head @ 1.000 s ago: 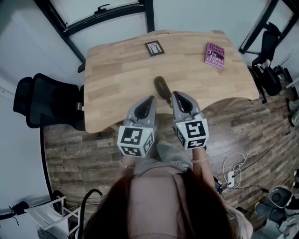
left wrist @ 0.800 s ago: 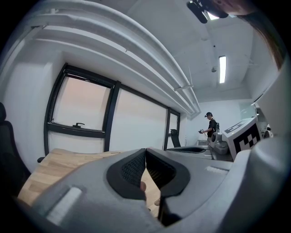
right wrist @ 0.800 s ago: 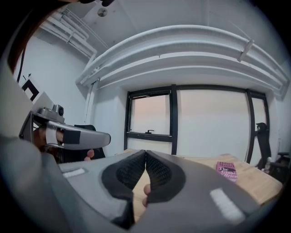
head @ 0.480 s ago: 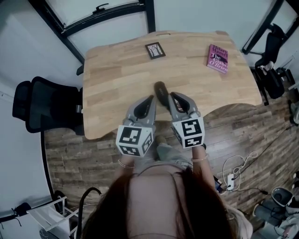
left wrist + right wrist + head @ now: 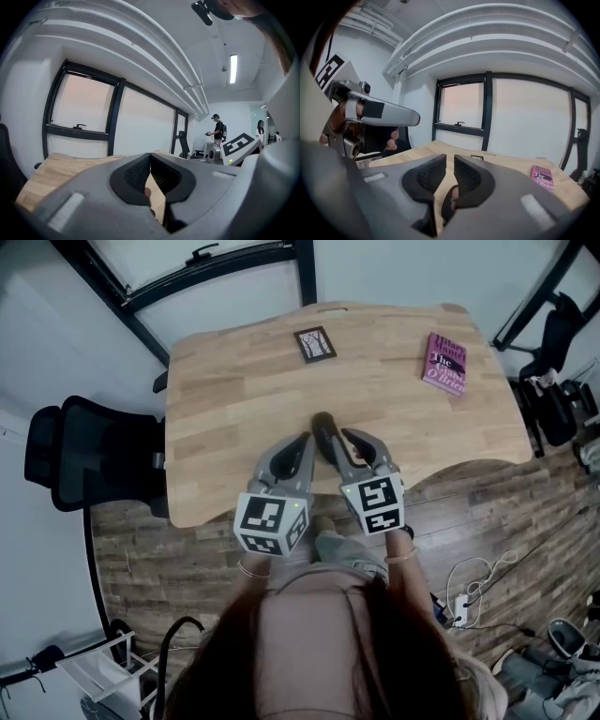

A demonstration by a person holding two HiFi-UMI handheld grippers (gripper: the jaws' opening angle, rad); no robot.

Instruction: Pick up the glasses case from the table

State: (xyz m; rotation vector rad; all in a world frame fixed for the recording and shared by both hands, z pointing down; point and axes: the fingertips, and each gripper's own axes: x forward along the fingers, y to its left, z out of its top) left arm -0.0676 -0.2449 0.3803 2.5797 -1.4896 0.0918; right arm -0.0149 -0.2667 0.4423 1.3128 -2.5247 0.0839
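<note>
Head view shows the glasses case (image 5: pixel 323 432) on the table (image 5: pixel 225 381) between closed, empty left tongs (image 5: pixel 150 157) and right tongs (image 5: pixel 450 161), just opening slightly, gripping nothing.

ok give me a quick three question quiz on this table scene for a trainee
1. Multiple choice: what lies near the far right corner of the table? A) pink book B) mug C) laptop
2. True or false: the glasses case lies on top of the book.
3. In the head view, what piece of furniture stands off the table's left side?
Key: 1 A. 2 false: the glasses case lies on bare wood near the front edge, well apart from the pink book. 3 a black office chair.
</note>
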